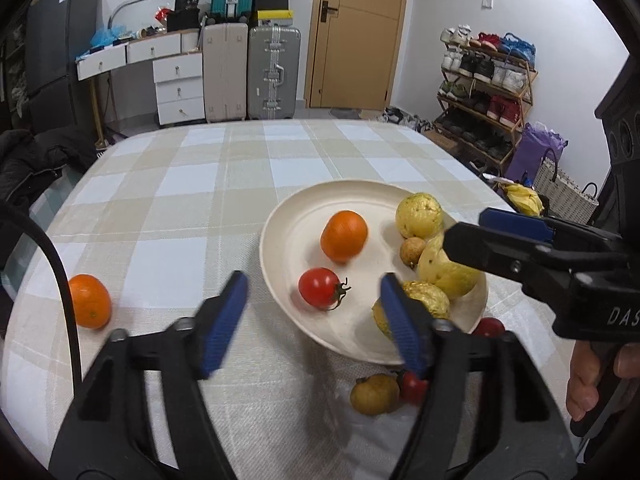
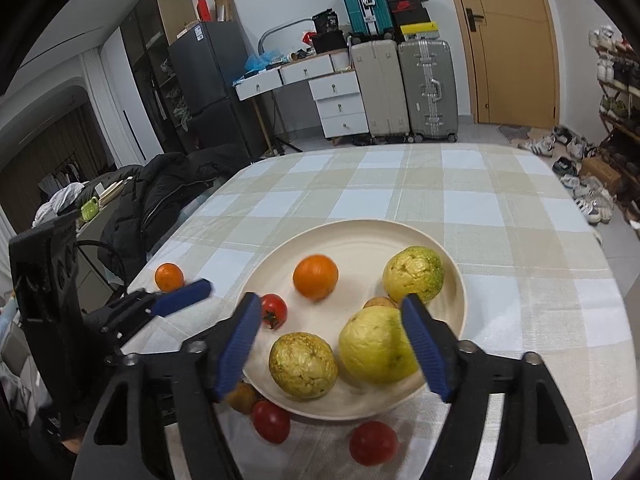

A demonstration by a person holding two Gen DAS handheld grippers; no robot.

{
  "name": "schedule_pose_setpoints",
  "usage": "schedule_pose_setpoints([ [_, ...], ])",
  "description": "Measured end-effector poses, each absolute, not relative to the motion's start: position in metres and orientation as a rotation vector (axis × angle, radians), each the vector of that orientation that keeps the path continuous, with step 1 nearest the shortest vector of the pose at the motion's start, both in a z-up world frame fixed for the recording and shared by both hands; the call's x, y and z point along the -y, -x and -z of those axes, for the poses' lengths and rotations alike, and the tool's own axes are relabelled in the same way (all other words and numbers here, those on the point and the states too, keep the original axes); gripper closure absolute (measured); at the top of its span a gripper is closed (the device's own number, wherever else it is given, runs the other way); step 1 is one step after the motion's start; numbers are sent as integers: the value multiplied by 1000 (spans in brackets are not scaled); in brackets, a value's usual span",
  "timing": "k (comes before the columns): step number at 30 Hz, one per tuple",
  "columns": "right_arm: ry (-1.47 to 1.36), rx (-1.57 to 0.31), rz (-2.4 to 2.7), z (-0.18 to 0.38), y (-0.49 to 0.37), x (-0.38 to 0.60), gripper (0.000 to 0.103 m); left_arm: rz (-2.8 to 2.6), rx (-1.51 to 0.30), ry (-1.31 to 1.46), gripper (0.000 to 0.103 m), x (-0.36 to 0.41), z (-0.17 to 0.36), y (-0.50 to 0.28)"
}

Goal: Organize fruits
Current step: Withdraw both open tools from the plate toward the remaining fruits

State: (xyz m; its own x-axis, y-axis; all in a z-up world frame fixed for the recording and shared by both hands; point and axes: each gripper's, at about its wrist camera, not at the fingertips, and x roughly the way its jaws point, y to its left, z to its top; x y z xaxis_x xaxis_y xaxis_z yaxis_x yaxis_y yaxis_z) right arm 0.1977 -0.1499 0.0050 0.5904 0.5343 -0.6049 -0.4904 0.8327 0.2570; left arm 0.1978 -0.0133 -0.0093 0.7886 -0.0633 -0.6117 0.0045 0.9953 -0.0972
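A cream plate on the checked tablecloth holds an orange, a red tomato, three yellow guavas and a small brown fruit. Another orange lies on the cloth left of the plate. Two tomatoes and a brown fruit lie by the plate's near rim. My left gripper is open and empty above the near rim. My right gripper is open and empty above the guavas.
The table carries a beige and white checked cloth. A black jacket lies on a chair off its left edge. Suitcases, a white desk and a shoe rack stand far behind.
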Motion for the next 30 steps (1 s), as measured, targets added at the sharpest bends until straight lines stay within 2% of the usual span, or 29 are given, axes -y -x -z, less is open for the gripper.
schedule_pose_setpoints([
  [2, -54, -697, -574, -10, -190, 154, 9, 26, -630, 98, 14, 9, 3, -186],
  [4, -51, -680, -568, -13, -183, 158, 7, 25, -613, 101, 9, 6, -2, -176],
  [6, -61, -685, -562, -16, -178, 164, 1, 21, -597, 104, 1, 4, -6, -166],
  [17, -41, -706, -561, -13, -153, 182, 0, 27, -592, 78, 1, 11, -11, -125],
  [30, 23, -781, -523, 9, -158, 194, 0, 52, -621, -1, 1, 28, -7, -122],
])
